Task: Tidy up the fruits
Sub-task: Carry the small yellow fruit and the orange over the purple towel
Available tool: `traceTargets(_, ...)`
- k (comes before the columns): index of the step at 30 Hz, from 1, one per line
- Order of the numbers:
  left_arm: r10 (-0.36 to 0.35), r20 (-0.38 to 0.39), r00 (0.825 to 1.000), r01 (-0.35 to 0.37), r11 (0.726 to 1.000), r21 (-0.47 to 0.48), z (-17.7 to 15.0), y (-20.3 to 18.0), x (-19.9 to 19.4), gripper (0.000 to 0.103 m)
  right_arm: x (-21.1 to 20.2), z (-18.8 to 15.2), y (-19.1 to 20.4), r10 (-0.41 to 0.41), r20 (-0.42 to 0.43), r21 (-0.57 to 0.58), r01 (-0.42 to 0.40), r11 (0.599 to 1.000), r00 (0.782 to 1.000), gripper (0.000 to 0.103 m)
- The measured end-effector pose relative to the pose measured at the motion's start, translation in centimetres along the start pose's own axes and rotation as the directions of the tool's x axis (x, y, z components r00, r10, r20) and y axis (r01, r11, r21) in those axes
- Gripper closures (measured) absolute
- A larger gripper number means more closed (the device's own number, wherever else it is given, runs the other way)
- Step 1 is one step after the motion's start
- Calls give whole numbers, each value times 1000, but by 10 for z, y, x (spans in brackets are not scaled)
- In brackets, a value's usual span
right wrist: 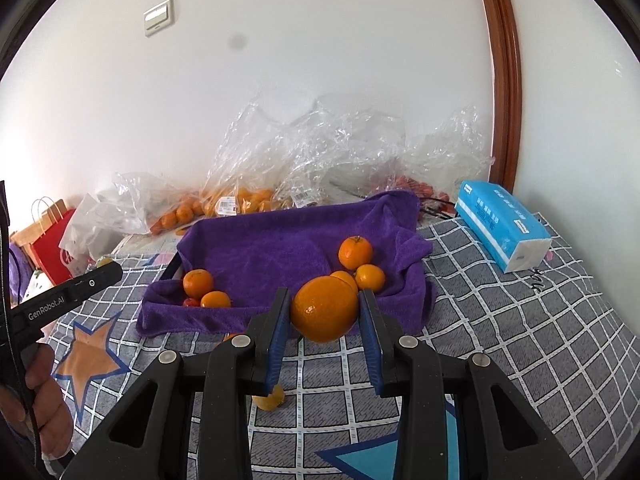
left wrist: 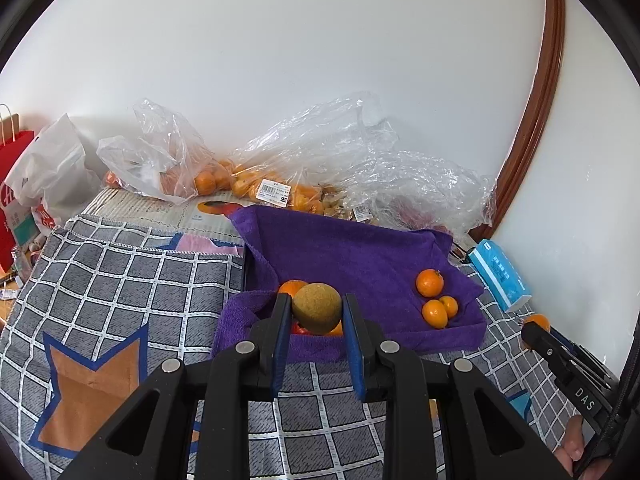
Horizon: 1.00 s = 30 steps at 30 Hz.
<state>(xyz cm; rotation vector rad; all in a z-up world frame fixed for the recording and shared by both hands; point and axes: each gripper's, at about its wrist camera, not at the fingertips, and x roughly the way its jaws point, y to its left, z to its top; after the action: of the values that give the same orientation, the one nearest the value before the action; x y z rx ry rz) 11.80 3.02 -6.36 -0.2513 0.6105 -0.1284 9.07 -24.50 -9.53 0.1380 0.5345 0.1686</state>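
Observation:
My left gripper (left wrist: 316,310) is shut on a brown kiwi (left wrist: 317,307), held above the near left corner of a tray lined with a purple towel (left wrist: 352,252). My right gripper (right wrist: 324,312) is shut on a large orange (right wrist: 324,309), just in front of the towel tray's (right wrist: 256,248) near edge. Small mandarins (right wrist: 356,254) lie in the tray's right part, and two more mandarins (right wrist: 199,283) with a red fruit lie at its left corner. In the left wrist view the right-hand mandarins (left wrist: 430,283) also show. A small yellow fruit (right wrist: 272,400) lies on the cloth under my right gripper.
Clear plastic bags (left wrist: 280,160) with several oranges pile up against the white wall behind the tray. A blue tissue pack (right wrist: 500,224) lies at the right. A red paper bag (left wrist: 14,160) and white bag stand at the left. A checked cloth (left wrist: 120,292) covers the surface.

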Motion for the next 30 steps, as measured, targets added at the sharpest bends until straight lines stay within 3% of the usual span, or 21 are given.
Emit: traceTargets(30,27,-13,1000,-27,1000,10,34,-1,8,79,4,33,2,0,15,29,-1,1000,1000,69)
